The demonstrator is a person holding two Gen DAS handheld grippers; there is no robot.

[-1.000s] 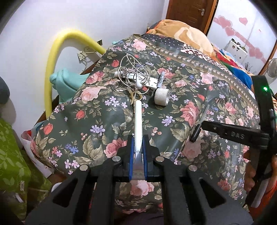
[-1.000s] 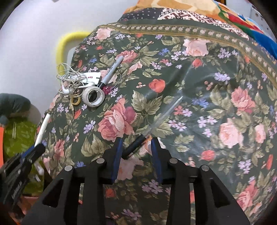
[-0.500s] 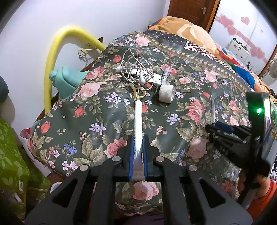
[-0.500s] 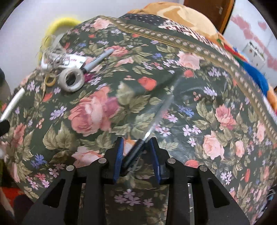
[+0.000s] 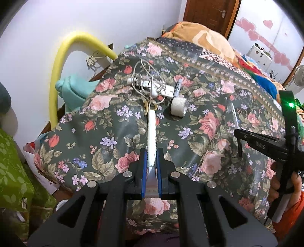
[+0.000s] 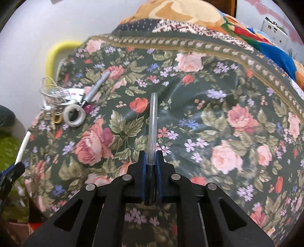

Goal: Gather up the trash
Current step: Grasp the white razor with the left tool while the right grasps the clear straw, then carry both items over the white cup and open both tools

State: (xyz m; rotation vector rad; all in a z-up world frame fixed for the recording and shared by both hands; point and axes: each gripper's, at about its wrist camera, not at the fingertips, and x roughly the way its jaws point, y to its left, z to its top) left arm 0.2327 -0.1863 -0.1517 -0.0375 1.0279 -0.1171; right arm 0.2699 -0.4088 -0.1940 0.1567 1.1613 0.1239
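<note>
Left gripper (image 5: 151, 161) clamped on a white tube (image 5: 152, 133), jaws tight on its flattened grey end; tube points straight ahead along the fingers over the floral bedspread (image 5: 114, 133), its far tip reaching toward the yellow scissor handles (image 5: 151, 105)

Right gripper (image 6: 151, 163) jaws have just been closing and now pinch a clear pen (image 6: 153, 121) by its dark cap end; clear barrel sticks out forward over the bedspread. In the left wrist view the same gripper sits by the right edge of the bed with the pen's clear barrel angled up from its jaws, a hand (image 5: 279, 186) and orange sleeve below it

Clutter pile near the far left corner of the bedspread, all close together: tangled white earphone cable (image 5: 148, 79) on top of a flat white packet (image 5: 161, 88), grey marker (image 6: 95, 89) just beside the packet, roll of white tape (image 5: 178, 107) standing on edge just beside the marker tip, scissor handles just left of the tape

Off the bed's left edge: yellow foam tube (image 5: 62, 62) arched against the white wall, teal cloth (image 5: 74, 89) under it, green leaf-print fabric (image 5: 13, 171) lower left. Orange blanket (image 5: 199, 36) heaped at the far end, wooden door (image 5: 209, 13) behind it
</note>
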